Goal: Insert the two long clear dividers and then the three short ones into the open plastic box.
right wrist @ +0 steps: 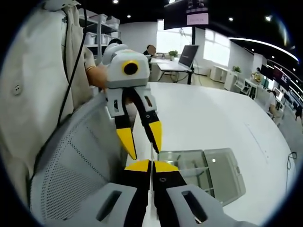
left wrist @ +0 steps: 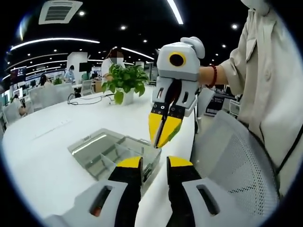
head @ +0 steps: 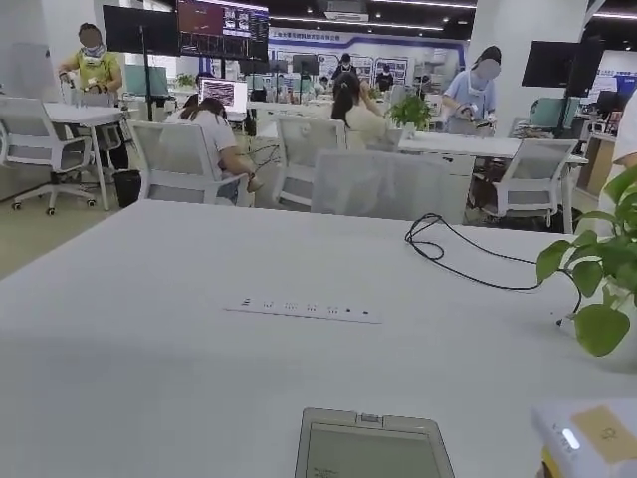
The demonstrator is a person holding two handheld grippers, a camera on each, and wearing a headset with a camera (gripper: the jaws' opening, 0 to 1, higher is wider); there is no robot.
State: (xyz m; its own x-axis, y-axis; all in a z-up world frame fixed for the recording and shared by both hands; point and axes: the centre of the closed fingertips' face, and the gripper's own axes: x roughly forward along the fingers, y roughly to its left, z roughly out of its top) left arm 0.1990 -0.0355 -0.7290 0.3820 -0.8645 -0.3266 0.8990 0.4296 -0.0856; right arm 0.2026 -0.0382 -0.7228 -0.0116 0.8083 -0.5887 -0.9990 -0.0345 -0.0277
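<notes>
Plastic box (left wrist: 118, 153) lies open on the white table (head: 149, 349), close to the table edge nearest the person. Its clear lid (left wrist: 90, 142) is folded flat on the side of the box away from the person. Clear walls cross inside the box and split it into compartments; how many dividers are seated I cannot tell.

In the left gripper view the right gripper (left wrist: 162, 137) hangs point-down over the near corner of the box. Its yellow fingertips are pressed together, and whether they touch the box rim I cannot tell. In its own view the jaws also meet, and whether something thin and clear is pinched between them is too faint to tell.

The left gripper (right wrist: 143, 145) hangs above the near side of the box. Its jaws are spread, with nothing between them.

A white mesh chair back (left wrist: 232, 161) stands just beside the box on the person's side. Beyond the box, well apart from it, a potted plant (left wrist: 124, 82) stands on the table with a black cable (head: 468, 254) looping near it. A flat socket strip (head: 304, 310) sits in the tabletop beyond the lid.
</notes>
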